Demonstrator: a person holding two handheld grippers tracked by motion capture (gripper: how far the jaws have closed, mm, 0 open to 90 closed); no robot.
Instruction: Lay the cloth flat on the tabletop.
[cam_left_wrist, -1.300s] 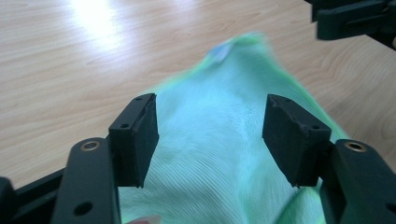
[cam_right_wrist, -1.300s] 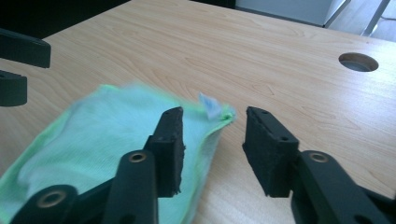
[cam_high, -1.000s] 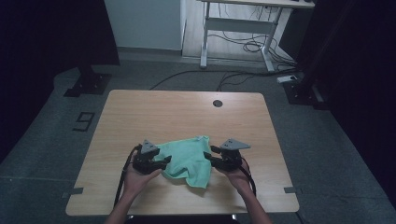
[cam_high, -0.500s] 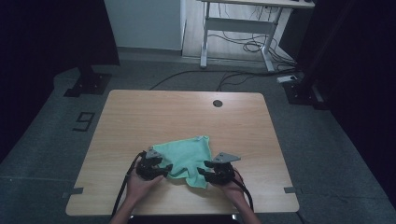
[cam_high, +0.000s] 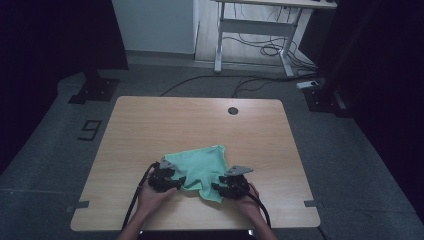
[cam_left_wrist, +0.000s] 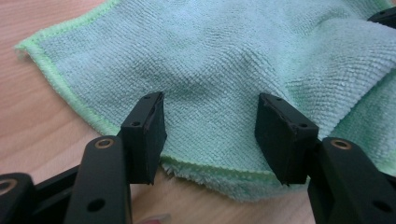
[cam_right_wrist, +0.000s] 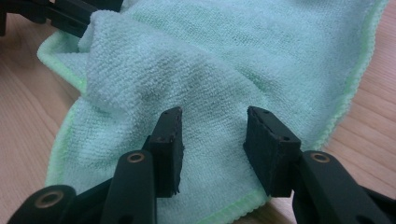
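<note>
Plenty of room on the table (cam_high: 150, 125): the whole upper half of the wood is bare apart from a small dark grommet hole (cam_high: 233, 110) near the top edge, right of centre. The only thing in the way is the green cloth (cam_high: 197, 167), rumpled at lower centre. The left gripper (cam_high: 172, 182) and right gripper (cam_high: 220, 190) crowd its lower edge, jaws spread over the fabric. Bare wood runs along both sides of the cloth.
</note>
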